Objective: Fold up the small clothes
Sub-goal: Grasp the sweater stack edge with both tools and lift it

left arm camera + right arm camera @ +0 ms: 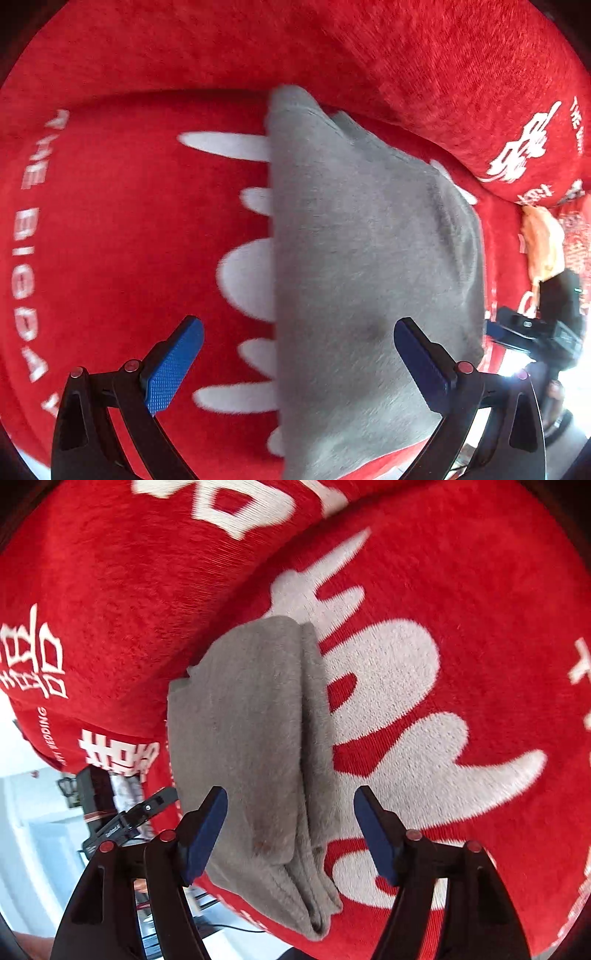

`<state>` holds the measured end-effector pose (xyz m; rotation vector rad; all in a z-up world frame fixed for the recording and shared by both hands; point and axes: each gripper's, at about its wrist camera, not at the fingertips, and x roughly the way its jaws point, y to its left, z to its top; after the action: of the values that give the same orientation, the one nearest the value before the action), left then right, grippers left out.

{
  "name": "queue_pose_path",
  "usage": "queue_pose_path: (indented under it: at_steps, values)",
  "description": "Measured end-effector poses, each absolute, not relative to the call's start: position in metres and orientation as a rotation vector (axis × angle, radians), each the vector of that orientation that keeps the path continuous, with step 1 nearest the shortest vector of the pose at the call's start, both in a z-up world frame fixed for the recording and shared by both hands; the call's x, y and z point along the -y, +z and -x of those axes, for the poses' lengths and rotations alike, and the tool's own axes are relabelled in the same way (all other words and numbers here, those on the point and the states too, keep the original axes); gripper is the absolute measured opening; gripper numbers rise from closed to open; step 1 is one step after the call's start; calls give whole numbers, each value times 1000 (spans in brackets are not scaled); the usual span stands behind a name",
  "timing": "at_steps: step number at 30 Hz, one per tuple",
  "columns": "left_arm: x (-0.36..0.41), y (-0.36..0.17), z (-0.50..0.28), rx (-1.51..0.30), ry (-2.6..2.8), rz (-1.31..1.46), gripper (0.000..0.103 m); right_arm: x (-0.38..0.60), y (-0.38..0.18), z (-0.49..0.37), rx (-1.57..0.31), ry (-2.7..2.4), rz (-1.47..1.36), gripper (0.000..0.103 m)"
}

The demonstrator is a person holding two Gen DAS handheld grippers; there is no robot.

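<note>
The grey garment (369, 258), lying between the left tongs' (299, 362) open fingers, is soft matt cloth with a fine fuzzy nap; ahead of the right tongs (291, 830) its stacked edges show stitched seams. Under it the red cover (129, 240) is plush, ribbed pile cloth, its white lettering the same texture. The tongs' pads (173, 369) are blue, knurled and matt, on smooth black plastic arms with small glossy red rivets.
</note>
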<state>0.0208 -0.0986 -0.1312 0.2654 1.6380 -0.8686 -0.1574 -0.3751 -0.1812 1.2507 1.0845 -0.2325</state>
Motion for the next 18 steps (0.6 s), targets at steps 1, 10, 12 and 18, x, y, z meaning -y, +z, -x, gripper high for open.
queue_pose_path:
  at_steps: [1,10,12,18]
  values:
    - [102,-136,-20,-1648,-882,-261,103,377,-188,157,-1080,-209,-1275,74]
    - [142,-147,1,-1657,-953,-252,103,374,-208,131,-1042,14,-1320,76]
    - [146,-151,2,-1655,-942,-262,103,372,-209,124,-1016,73,-1327,77]
    - [148,-152,7,-1650,-957,-288,102,373,-220,124,-993,77,-1363,75]
